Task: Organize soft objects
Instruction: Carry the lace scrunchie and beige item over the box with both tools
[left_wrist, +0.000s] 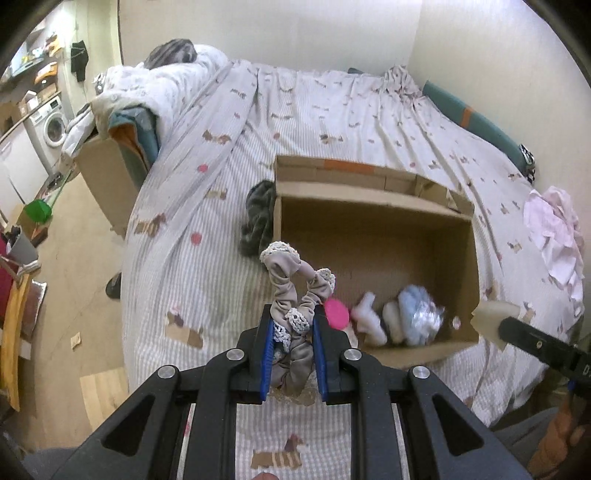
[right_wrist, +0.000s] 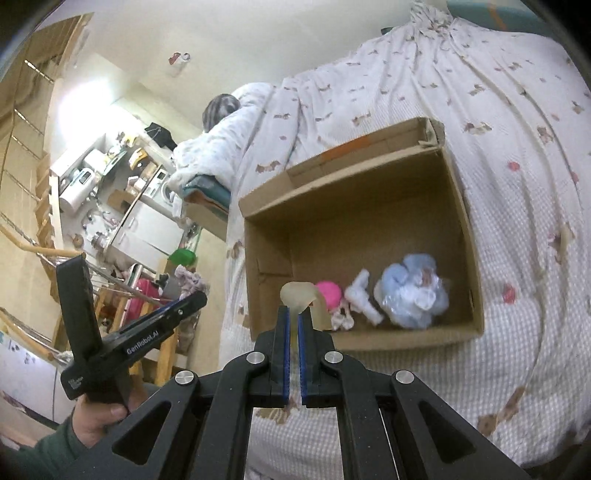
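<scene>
An open cardboard box (left_wrist: 369, 206) (right_wrist: 351, 177) sits on the bed. Inside lie a pink round piece (left_wrist: 337, 313) (right_wrist: 328, 292), a white soft piece (left_wrist: 367, 317) (right_wrist: 364, 295) and a light blue bundle with clear plastic (left_wrist: 419, 314) (right_wrist: 413, 291). My left gripper (left_wrist: 293, 325) is shut on a grey scrunchie with lace trim (left_wrist: 295, 280), held just left of the box's near corner. My right gripper (right_wrist: 294, 314) is shut on a thin cream soft piece (right_wrist: 299, 293) (left_wrist: 493, 317), held above the box's near edge.
A dark grey cloth (left_wrist: 258, 218) lies against the box's left side. A pale pink garment (left_wrist: 554, 236) lies at the bed's right. A folded quilt (left_wrist: 155, 85) is at the bed's far left. The floor and a washing machine (left_wrist: 51, 125) are left of the bed.
</scene>
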